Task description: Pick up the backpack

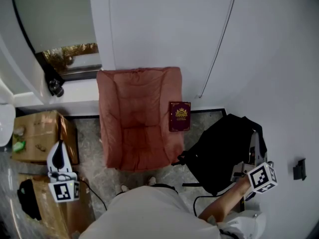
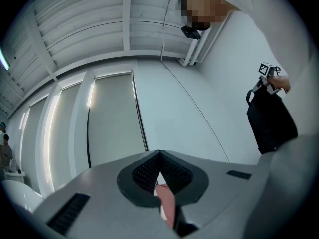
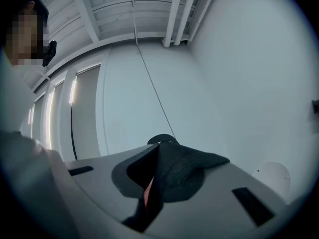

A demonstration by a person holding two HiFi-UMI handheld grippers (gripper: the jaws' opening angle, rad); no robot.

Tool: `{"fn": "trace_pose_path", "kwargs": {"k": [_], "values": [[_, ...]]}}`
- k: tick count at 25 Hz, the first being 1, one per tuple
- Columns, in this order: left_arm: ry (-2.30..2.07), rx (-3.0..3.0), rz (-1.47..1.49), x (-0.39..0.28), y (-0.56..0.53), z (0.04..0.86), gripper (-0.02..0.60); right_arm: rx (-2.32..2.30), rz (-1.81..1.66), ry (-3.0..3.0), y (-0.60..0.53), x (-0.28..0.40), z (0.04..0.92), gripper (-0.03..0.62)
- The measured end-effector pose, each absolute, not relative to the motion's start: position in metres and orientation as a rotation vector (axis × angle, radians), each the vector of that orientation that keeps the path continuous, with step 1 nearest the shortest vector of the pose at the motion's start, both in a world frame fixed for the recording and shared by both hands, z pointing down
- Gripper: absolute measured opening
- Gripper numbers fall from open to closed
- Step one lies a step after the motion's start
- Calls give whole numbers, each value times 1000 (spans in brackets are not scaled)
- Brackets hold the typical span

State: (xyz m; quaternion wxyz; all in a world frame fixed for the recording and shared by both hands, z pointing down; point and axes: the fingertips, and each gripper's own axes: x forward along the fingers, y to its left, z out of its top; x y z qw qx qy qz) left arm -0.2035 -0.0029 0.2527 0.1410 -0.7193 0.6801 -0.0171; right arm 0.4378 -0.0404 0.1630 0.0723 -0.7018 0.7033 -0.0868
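The black backpack (image 1: 219,151) hangs off the floor by the white wall at the right; in the left gripper view it is a dark bag (image 2: 271,121) at the far right. My right gripper (image 1: 255,139) is at its top, shut on its black webbing strap (image 3: 184,171), which drapes over the closed jaws (image 3: 159,146). My left gripper (image 1: 60,146) is low at the left, far from the backpack. Its jaws (image 2: 159,153) are shut with nothing between them.
A pink padded armchair (image 1: 137,118) stands in the middle against the wall, with a dark red book (image 1: 179,116) on its right arm. Cardboard boxes (image 1: 40,136) and a black bag (image 1: 27,198) sit at the left. A cable trails on the floor.
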Motion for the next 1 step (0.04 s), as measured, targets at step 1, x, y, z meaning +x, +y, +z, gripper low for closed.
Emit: {"fn": "trace_pose_path", "kwargs": {"k": [1], "values": [[1963, -2076, -46, -203, -3, 252, 11, -2105, -261, 2115, -41, 437, 163, 34]]}}
